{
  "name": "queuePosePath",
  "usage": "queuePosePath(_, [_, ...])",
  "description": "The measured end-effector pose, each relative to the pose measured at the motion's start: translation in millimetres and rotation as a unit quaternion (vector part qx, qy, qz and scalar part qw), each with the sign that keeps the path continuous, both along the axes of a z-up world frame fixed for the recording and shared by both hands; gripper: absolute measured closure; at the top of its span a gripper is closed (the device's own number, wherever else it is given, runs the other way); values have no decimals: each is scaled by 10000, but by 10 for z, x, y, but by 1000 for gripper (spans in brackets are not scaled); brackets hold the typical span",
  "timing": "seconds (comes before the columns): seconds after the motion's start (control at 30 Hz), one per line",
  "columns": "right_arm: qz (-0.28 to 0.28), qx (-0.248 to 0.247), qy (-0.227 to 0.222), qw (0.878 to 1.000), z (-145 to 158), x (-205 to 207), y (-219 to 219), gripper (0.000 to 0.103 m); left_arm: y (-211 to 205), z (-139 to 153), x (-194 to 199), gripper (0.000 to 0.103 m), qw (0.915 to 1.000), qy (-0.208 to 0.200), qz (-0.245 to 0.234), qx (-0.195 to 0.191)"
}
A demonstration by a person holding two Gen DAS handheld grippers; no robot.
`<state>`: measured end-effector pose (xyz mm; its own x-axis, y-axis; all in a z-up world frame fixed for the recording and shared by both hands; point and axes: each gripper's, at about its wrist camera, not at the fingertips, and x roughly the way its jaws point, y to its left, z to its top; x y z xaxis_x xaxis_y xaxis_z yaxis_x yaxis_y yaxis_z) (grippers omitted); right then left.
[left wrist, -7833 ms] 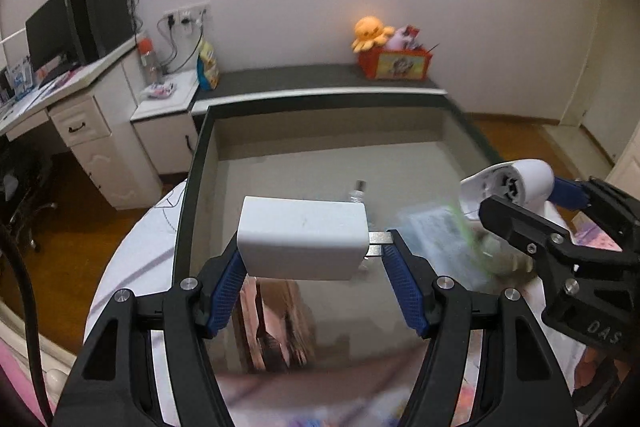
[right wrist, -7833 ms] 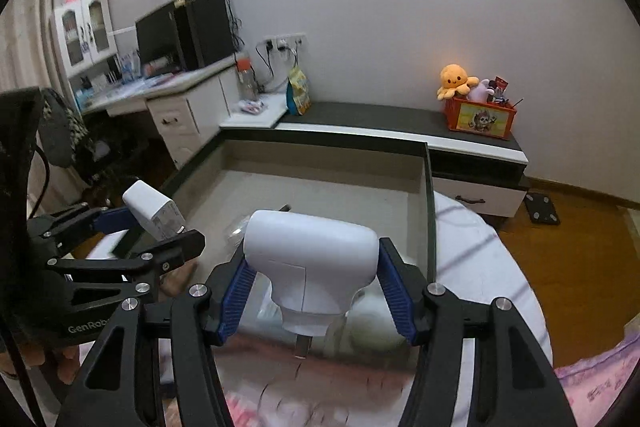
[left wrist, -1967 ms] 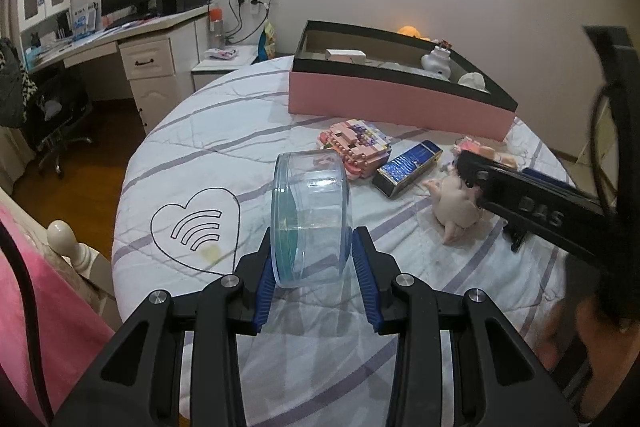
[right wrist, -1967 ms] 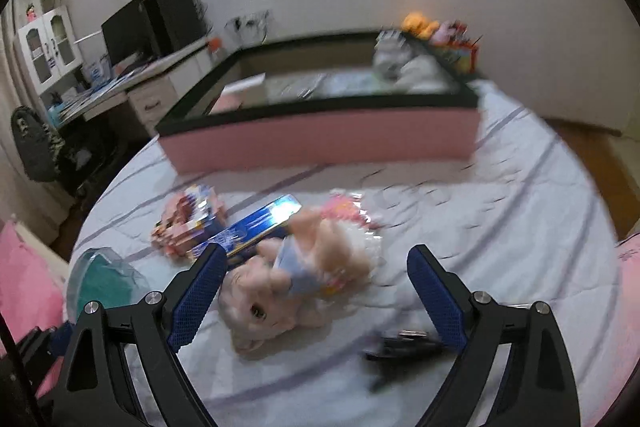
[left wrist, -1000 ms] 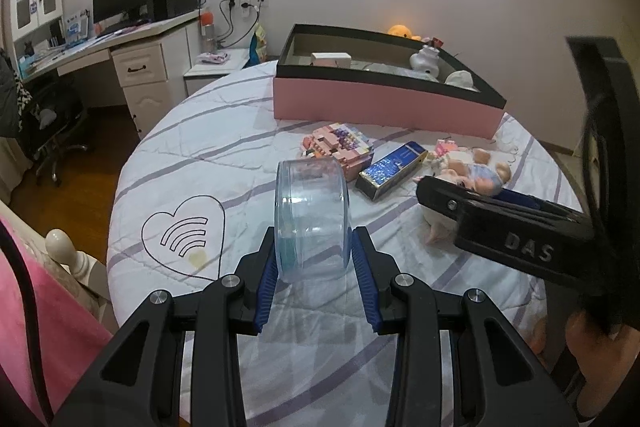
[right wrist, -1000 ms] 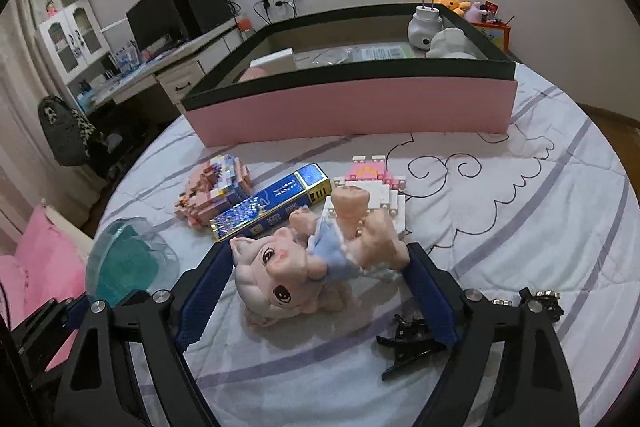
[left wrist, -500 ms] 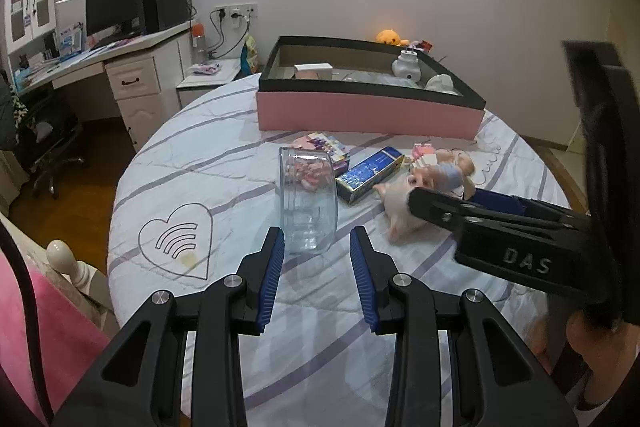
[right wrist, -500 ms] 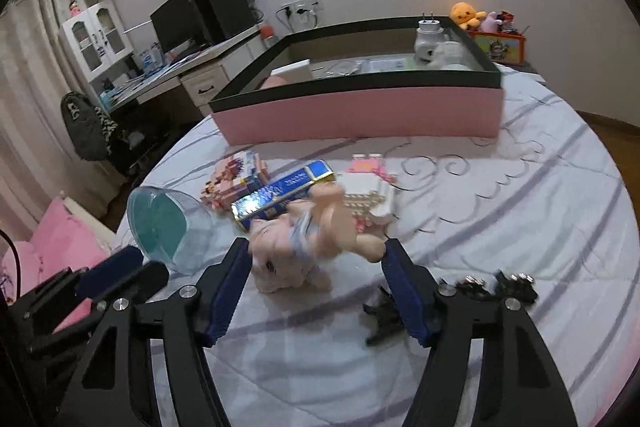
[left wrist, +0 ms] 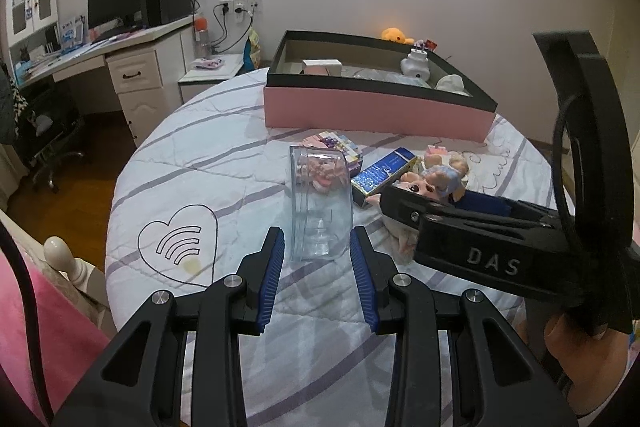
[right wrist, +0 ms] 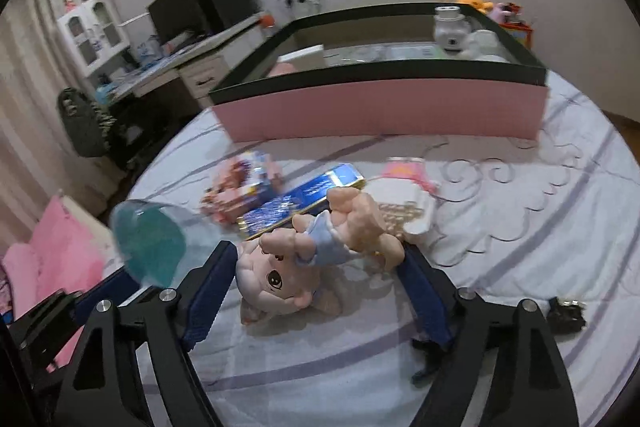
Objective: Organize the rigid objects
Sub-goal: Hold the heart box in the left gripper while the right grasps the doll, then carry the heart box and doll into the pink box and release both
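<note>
Nearest the left gripper (left wrist: 316,251), bare quilted bedspread (left wrist: 192,183) spreads out to the round edge on its left side. A clear plastic container (left wrist: 320,203) sits just ahead of its fingertips, which are narrowly parted and, as far as the frames show, not pressing on it. The right gripper (right wrist: 316,267) straddles a small doll (right wrist: 312,255) lying on the bedspread, its jaws opening, pads (right wrist: 208,291) close beside the doll. Just beyond lie a blue box (right wrist: 304,199), a pink brick model (right wrist: 240,183) and a white-pink piece (right wrist: 400,195). Farther off, past an open strip of cover, stands the pink tray (left wrist: 376,107).
</note>
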<state>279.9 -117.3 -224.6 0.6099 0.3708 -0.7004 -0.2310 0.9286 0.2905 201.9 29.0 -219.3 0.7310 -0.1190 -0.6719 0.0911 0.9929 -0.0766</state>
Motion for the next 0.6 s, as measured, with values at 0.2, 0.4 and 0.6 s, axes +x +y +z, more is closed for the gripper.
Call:
queuePosePath(0.2, [-1, 76, -111, 9999, 40, -143, -122, 21, -34, 52, -17, 68, 10000, -89, -43, 10])
queuePosePath(0.4, [-19, -80, -275, 9996, 151, -299, -219, 36, -183, 156, 21, 73, 9995, -224, -204, 85])
queuePosePath(0.6, [17, 99, -185, 9998, 91, -343, -337, 36, -185, 103, -2, 73, 9997, -132, -185, 64])
